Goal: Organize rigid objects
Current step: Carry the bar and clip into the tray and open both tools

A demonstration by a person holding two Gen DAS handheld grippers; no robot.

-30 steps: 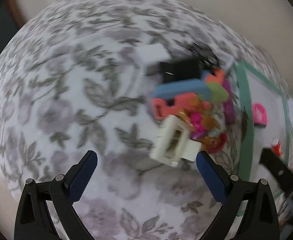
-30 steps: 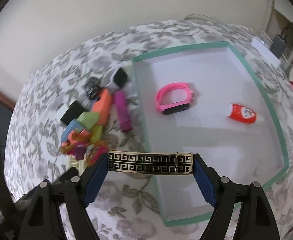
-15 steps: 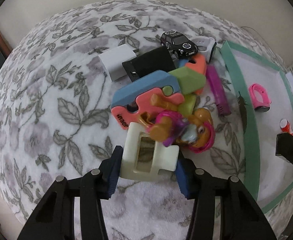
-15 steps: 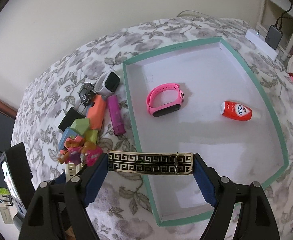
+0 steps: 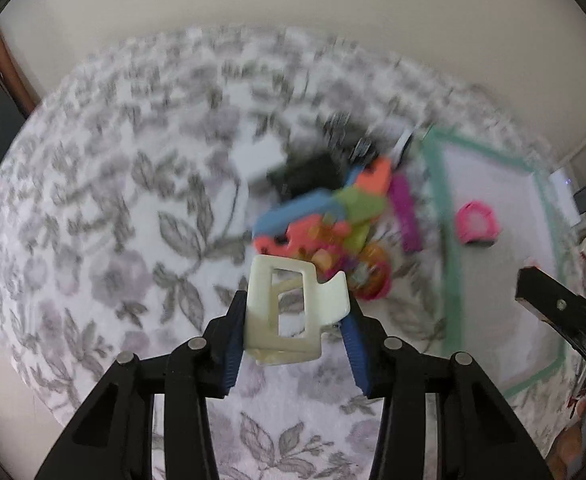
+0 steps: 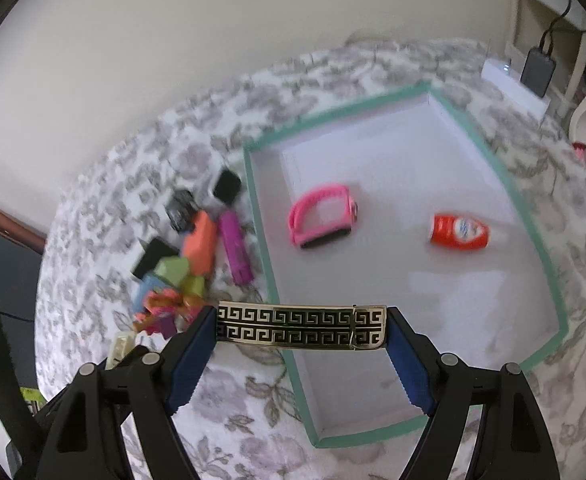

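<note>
My left gripper (image 5: pixel 293 336) has just been closing and now pinches the cream plastic clip (image 5: pixel 289 312) by its sides, clear of the toy pile (image 5: pixel 333 220) on the floral cloth (image 5: pixel 113 220), so nothing else comes with it. My right gripper (image 6: pixel 301 330) holds the gold key-pattern bracelet (image 6: pixel 301 328) endwise between wide-set pads, near the teal-rimmed tray (image 6: pixel 261 216), ready to join the pink band (image 6: pixel 321 216) and red tube (image 6: pixel 459 232) lying inside. The left view is blurred, so the clip may be slightly tilted.
</note>
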